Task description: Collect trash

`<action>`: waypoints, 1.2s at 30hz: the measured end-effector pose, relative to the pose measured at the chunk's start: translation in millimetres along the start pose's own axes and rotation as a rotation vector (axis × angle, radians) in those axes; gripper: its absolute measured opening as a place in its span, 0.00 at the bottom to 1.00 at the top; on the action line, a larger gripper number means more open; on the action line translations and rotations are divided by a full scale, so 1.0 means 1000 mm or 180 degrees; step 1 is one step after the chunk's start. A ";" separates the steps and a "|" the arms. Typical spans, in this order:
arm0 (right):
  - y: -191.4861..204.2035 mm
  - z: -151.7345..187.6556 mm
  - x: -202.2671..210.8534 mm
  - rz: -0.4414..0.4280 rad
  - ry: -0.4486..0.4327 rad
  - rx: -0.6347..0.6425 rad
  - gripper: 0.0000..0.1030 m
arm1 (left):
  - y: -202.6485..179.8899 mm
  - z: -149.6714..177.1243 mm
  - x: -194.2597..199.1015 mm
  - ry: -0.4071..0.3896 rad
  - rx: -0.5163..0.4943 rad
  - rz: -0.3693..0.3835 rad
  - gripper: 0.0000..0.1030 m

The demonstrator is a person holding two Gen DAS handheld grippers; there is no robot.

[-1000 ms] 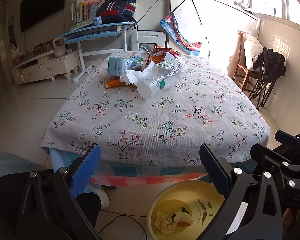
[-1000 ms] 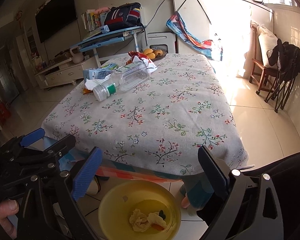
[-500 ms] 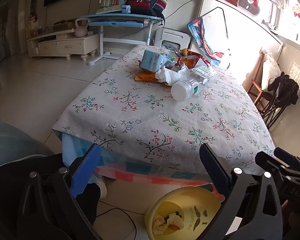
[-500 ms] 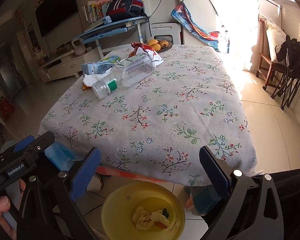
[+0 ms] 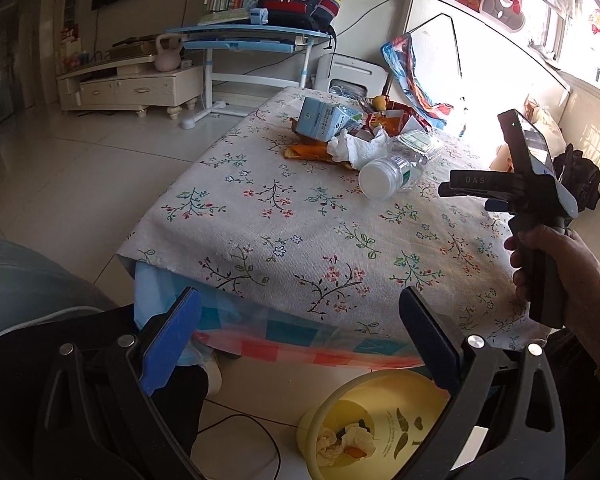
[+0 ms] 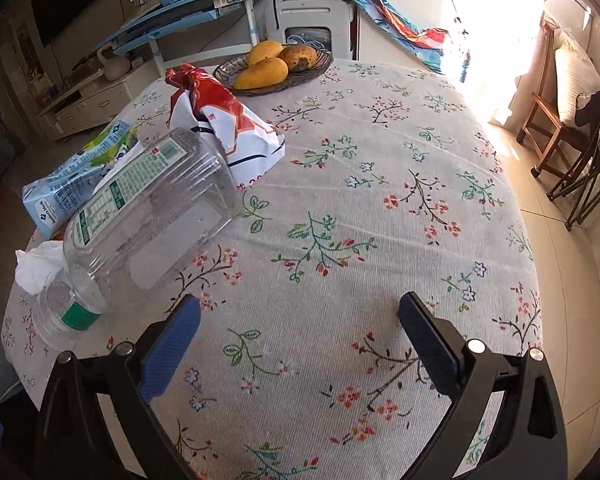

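A pile of trash lies on the flowered tablecloth (image 5: 284,236): a clear plastic bottle (image 6: 148,208) on its side with a white cap (image 5: 378,179), crumpled white tissue (image 6: 36,266), a blue carton (image 6: 72,184), a red and white bag (image 6: 224,120) and an orange wrapper (image 5: 308,151). A yellow bin (image 5: 380,428) with scraps stands on the floor by the table's near edge. My left gripper (image 5: 300,344) is open and empty, low before the table, above the bin. My right gripper (image 6: 298,346) is open and empty over the table, the bottle just to its left.
A dish of mangoes (image 6: 274,66) sits at the table's far end. A wooden chair (image 6: 556,120) and a folded black frame (image 6: 592,160) stand to the right. A blue desk (image 5: 252,36) and TV cabinet (image 5: 132,88) stand behind. A black cable (image 5: 236,432) lies on the floor.
My right gripper has moved up and forward from beside the bin to over the table, close to the bottle. My left gripper has swung slightly left and stays low.
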State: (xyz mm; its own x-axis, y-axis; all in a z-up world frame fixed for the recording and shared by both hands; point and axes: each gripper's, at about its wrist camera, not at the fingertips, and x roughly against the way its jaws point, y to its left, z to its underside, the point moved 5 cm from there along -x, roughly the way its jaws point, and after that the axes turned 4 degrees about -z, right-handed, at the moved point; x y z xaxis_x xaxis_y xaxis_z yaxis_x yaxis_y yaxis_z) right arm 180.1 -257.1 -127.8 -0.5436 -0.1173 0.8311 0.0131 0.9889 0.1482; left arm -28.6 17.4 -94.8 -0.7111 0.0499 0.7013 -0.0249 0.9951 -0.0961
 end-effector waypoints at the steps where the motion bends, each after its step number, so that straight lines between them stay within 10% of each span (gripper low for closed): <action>1: 0.001 -0.006 -0.004 0.0043 -0.0014 0.0047 0.93 | 0.003 0.000 0.000 0.0000 0.0010 -0.0001 0.93; 18: -0.001 -0.037 -0.027 0.0270 -0.0100 0.0137 0.93 | 0.030 0.005 0.000 0.0363 -0.0001 0.0125 0.93; 24: -0.001 -0.036 -0.027 0.0268 -0.0100 0.0136 0.93 | 0.012 0.022 -0.006 0.0646 -0.0420 0.0224 0.93; 36: -0.001 -0.036 -0.027 0.0268 -0.0100 0.0136 0.93 | -0.029 0.033 0.012 0.0407 -0.1408 0.0068 0.93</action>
State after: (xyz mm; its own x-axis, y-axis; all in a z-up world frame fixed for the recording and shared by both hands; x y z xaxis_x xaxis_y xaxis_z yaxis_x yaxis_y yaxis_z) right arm 225.0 -258.4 -130.9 -0.5682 -0.0314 0.8223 0.0243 0.9982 0.0549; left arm -60.0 -13.5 -106.8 -0.6152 0.0533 0.7866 0.3107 0.9333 0.1798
